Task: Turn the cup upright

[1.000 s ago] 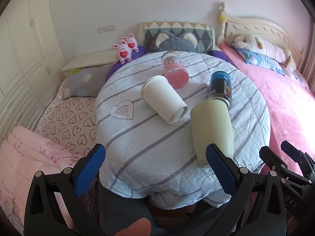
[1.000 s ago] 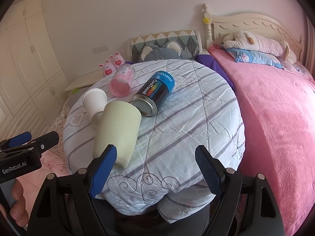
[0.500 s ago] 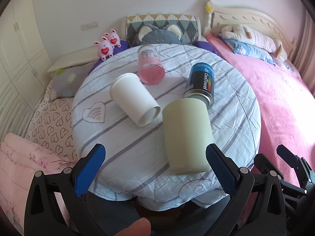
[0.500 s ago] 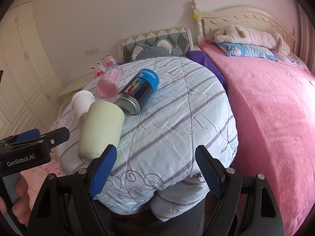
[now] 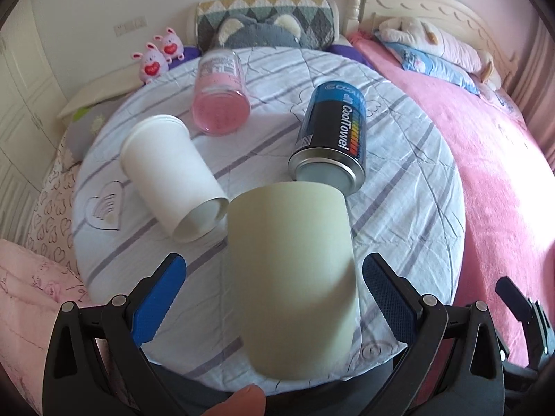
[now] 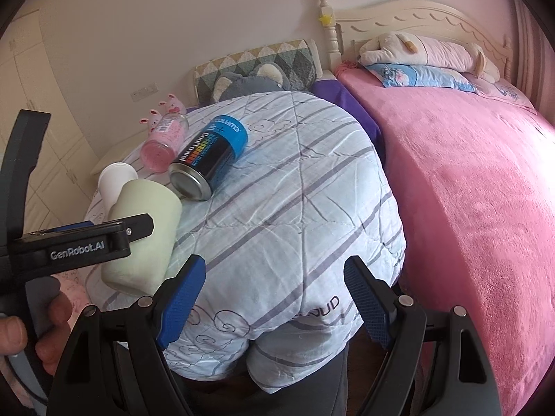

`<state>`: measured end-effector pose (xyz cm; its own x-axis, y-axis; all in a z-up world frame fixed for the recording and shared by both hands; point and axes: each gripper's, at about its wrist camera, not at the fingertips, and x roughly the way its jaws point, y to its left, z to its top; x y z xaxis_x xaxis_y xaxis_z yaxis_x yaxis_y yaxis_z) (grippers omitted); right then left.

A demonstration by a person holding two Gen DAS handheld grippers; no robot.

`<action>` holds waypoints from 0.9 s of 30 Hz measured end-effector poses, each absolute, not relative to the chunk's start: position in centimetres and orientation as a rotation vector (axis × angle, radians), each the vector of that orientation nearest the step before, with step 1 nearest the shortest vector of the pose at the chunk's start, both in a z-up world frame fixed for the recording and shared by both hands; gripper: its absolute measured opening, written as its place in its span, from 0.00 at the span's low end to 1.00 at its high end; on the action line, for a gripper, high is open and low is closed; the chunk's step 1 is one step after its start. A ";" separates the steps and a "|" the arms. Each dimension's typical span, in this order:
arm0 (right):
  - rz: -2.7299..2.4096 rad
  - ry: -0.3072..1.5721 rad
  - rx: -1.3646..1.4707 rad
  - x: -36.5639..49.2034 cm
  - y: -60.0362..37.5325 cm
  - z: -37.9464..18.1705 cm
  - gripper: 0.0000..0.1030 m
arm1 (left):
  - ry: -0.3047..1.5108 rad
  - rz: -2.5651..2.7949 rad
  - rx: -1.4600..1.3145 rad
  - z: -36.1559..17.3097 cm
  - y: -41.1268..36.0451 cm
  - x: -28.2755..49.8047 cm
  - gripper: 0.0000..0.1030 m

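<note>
Reading "CoolTowel" on blue can (image 5: 331, 135), "GenRobot.AI" on left gripper (image 6: 83, 248)

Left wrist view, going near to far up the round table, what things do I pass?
Pale green cup lying on its side between the open fingers of the left gripper → white paper cup → blue CoolTowel can → pink glass jar.

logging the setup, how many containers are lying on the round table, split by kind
cups: 2, the pale green cup between the open jaws of the left gripper and the white paper cup
jars: 1, the pink jar
cans: 1, the blue and black can
total: 4, all lying on their sides on the table
</note>
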<state>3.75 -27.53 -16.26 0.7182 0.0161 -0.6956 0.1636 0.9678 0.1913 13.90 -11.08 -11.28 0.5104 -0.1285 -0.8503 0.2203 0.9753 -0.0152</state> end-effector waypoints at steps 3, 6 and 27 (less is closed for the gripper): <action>-0.081 0.778 0.251 4.2 -27.6 -16.6 0.81 | 1.039 -0.205 0.083 -12.0 -11.1 14.7 1.00; -0.077 0.791 0.253 4.8 -27.6 -17.0 0.81 | 1.056 -0.206 0.076 -12.4 -11.0 15.1 1.00; -0.081 0.786 0.251 4.8 -27.4 -16.3 0.81 | 1.088 -0.268 0.043 -12.9 -11.4 16.0 0.80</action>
